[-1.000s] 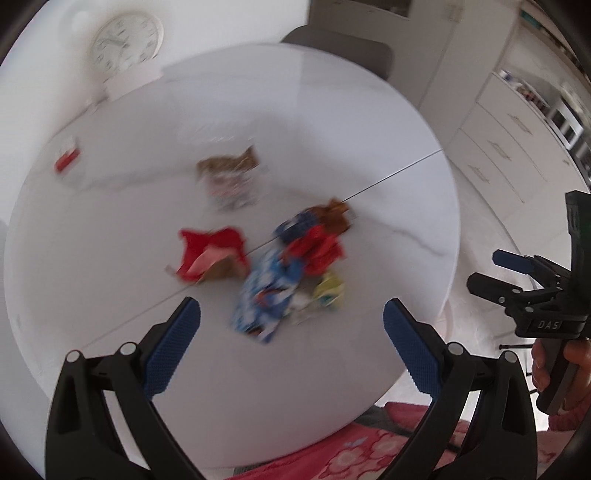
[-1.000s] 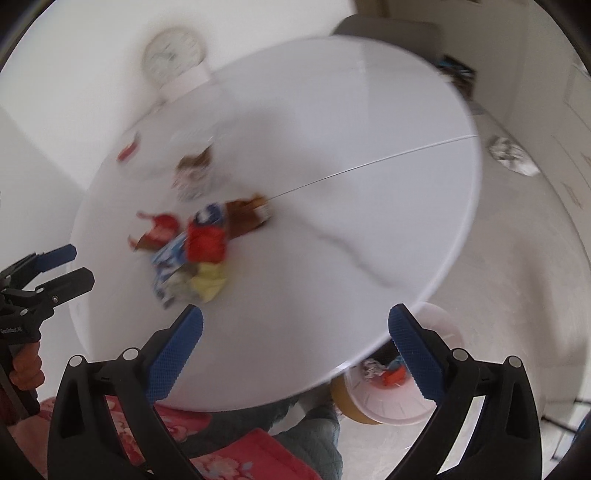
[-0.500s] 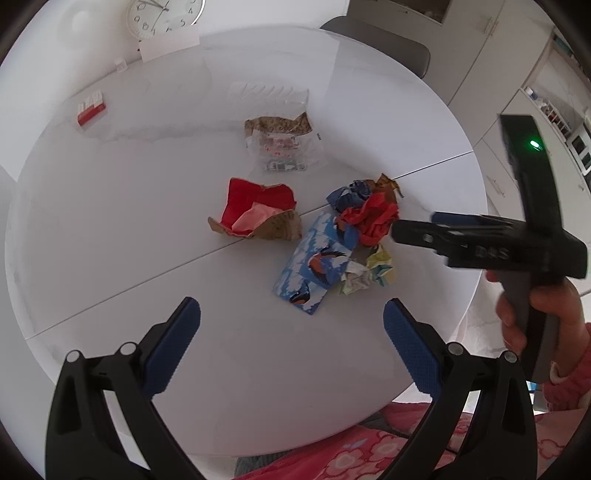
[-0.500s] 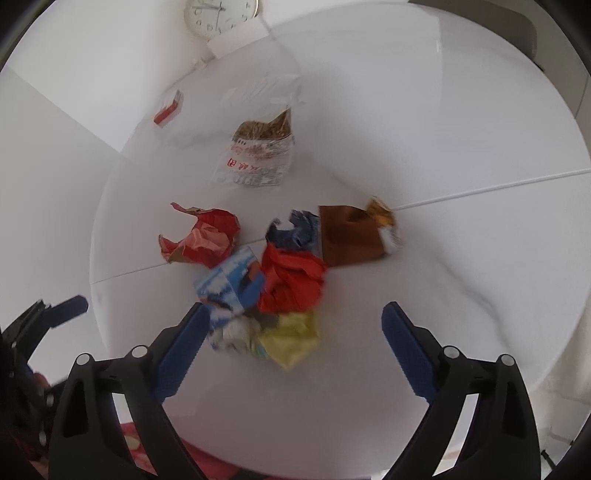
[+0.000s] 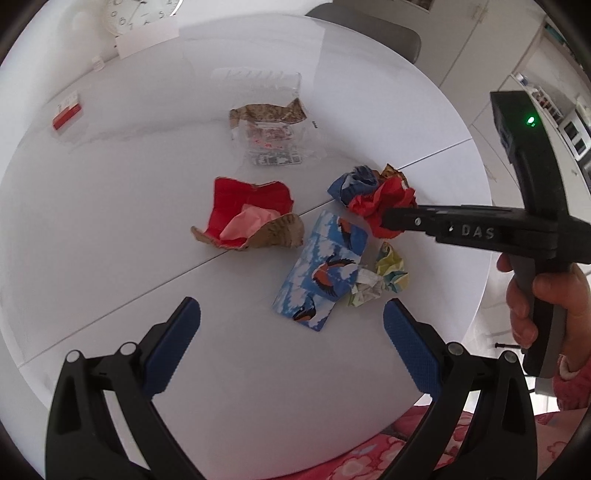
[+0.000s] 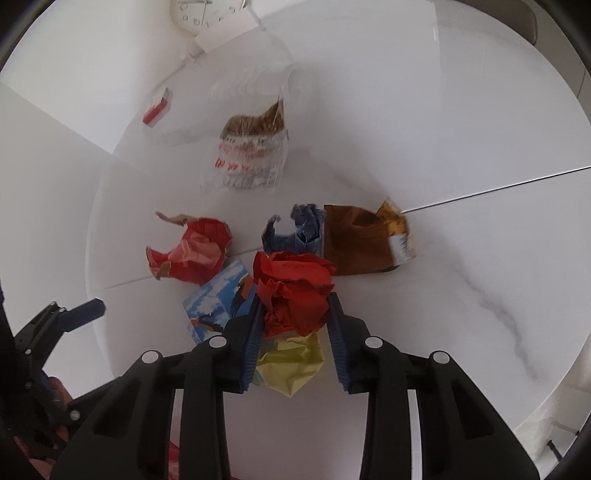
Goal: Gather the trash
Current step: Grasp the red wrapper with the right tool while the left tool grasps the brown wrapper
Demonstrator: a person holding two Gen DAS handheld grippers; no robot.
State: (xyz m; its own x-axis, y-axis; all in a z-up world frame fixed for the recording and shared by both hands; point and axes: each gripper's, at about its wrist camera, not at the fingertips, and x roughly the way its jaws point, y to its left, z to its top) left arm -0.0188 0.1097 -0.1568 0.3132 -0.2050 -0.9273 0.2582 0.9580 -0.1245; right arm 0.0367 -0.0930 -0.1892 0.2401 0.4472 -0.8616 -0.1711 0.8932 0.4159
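A crumpled red paper ball [image 6: 291,284] lies in a pile of trash on the round white table [image 5: 110,184]. My right gripper [image 6: 295,299] is closing on it, and both blue pads touch its sides. In the left wrist view the right gripper [image 5: 386,218] reaches in from the right, tip in the red paper ball [image 5: 376,201]. Around it lie a blue bird-print paper [image 5: 325,269], a yellow crumpled paper [image 6: 291,362], a blue wad [image 6: 295,229] and a brown foil wrapper [image 6: 362,240]. My left gripper [image 5: 290,310] hovers open over the near table, holding nothing.
A torn red-and-brown wrapper [image 5: 251,218] and a clear plastic bag [image 5: 269,136] lie further back. A small red-and-white box [image 5: 66,112] and a clock [image 5: 144,14] sit at the far edge. A grey chair [image 5: 369,29] stands behind the table, with cabinets to the right.
The right gripper swung in over the pile, came down and narrowed its jaws from wide open onto the red paper ball. The left gripper sank a little towards the table.
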